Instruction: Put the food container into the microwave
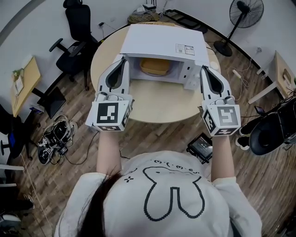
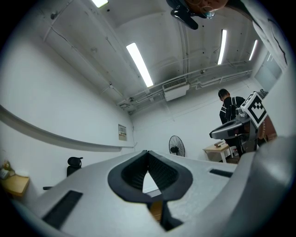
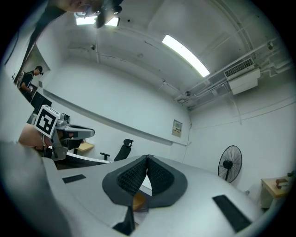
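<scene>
The white microwave (image 1: 162, 44) stands open at the back of the round table (image 1: 152, 104). The tan food container (image 1: 155, 66) sits inside its cavity. My left gripper (image 1: 124, 59) hovers at the cavity's left front edge, jaws shut and holding nothing. My right gripper (image 1: 203, 68) is raised by the microwave's right front corner, also shut and holding nothing. In the left gripper view the dark pads (image 2: 159, 171) meet at the left gripper's (image 2: 147, 152) tip, with a sliver of the container (image 2: 156, 209) below. The right gripper view shows the right gripper (image 3: 147, 157) the same way, above the container (image 3: 137, 201).
Black office chairs (image 1: 76, 41) stand left of the table and a floor fan (image 1: 243, 14) at the back right. Cables and shoes (image 1: 55, 136) lie on the wooden floor at left, a black device (image 1: 202, 146) near the table's front. A person (image 2: 229, 104) stands in the background.
</scene>
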The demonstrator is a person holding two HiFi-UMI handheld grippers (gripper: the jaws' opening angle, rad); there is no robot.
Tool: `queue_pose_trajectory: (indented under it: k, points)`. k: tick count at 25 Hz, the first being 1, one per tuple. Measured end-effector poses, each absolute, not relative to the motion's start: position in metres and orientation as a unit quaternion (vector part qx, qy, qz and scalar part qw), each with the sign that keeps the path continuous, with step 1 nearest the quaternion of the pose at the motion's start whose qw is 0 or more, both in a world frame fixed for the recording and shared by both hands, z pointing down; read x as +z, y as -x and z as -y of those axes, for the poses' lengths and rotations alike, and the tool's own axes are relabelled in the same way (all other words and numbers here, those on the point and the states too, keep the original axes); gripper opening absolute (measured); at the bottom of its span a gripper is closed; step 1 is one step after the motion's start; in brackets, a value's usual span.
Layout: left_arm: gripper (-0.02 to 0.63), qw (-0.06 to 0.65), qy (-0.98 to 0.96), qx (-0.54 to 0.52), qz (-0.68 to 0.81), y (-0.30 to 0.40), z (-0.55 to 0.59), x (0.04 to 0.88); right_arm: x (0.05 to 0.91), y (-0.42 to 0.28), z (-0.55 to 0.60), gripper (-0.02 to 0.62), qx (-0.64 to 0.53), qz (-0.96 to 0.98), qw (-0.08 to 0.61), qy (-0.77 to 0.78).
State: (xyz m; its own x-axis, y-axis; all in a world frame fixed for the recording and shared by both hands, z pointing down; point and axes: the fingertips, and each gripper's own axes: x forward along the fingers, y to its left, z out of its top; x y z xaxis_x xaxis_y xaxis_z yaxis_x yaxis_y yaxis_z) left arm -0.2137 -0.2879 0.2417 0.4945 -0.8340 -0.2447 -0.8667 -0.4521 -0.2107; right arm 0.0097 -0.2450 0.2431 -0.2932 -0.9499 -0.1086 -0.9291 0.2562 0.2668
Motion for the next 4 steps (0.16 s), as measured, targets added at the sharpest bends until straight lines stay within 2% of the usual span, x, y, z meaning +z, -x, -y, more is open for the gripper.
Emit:
queue_pose_trajectory:
  k: [4]
  points:
    - [0.009, 0.153, 0.851, 0.055, -0.5, 0.2155, 0.2871, 0.2404, 0.2427, -0.0087, 0.2445, 0.028, -0.139, 0.79, 0.036, -0.595]
